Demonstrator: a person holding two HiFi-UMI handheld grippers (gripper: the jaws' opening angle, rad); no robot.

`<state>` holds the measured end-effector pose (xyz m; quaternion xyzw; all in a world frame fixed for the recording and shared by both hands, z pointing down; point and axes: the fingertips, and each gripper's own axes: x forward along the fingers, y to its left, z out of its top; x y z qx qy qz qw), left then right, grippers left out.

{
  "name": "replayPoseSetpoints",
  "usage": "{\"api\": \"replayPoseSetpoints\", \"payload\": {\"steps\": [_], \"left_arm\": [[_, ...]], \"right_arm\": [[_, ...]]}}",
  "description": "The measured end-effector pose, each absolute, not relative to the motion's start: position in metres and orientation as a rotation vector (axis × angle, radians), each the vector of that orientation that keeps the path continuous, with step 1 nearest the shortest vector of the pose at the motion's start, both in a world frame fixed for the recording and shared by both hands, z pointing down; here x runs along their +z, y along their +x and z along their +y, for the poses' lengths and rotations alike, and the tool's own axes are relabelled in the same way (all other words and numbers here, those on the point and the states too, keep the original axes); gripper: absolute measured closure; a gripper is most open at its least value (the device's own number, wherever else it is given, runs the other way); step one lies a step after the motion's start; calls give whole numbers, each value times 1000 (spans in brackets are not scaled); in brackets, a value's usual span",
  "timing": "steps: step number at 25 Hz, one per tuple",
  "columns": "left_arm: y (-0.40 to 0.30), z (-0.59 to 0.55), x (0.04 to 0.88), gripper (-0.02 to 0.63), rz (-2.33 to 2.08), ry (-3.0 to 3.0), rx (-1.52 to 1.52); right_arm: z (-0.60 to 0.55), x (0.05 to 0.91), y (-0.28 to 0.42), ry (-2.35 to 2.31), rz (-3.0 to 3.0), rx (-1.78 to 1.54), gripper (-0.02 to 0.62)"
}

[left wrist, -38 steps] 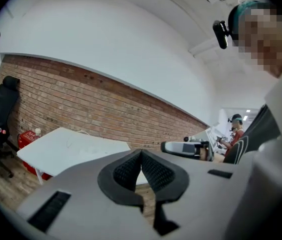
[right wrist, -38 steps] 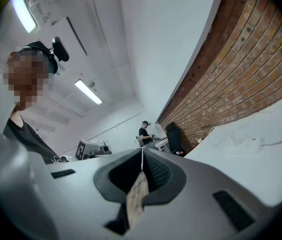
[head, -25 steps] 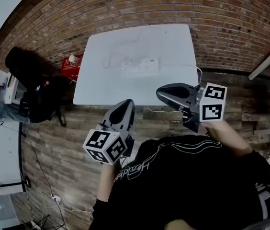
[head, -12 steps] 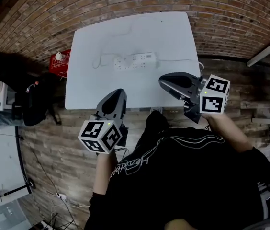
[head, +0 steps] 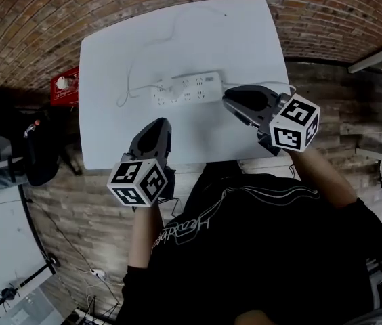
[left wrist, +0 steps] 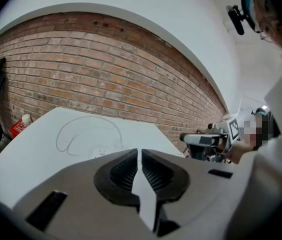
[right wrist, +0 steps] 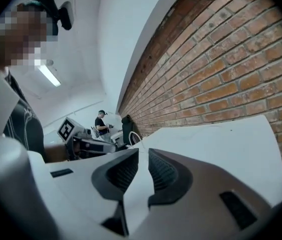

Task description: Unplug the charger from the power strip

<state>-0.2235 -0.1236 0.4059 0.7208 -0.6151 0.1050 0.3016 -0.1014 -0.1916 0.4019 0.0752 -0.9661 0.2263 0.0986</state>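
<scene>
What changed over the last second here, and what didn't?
The right hand-held gripper advanced from the near edge of the table to the right end of the power strip, its jaws opening with nothing between them. The left hand-held gripper, shut, advanced over the table too, short of the strip. Nothing was grasped. The power strip lies as before.

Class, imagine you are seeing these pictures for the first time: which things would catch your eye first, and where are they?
The white table against the brick wall stands out, with a white power strip at its middle. Nearer the person, the left gripper is shut, and the right gripper, beside the strip's right end, is opening its jaws on nothing.
</scene>
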Motion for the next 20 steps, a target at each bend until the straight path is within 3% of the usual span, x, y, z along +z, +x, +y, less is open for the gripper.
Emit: {"api": "replayPoseSetpoints", "payload": {"steps": [3,20], "left_arm": [[-225,-134,428,601,-1589,1914,318],[-243,-155,500,600,-1561,1795,357]], "right_arm": [[-207,439,-116,251,-2770,481,470],[-240,528,-164,226,-2566,149,417]]}}
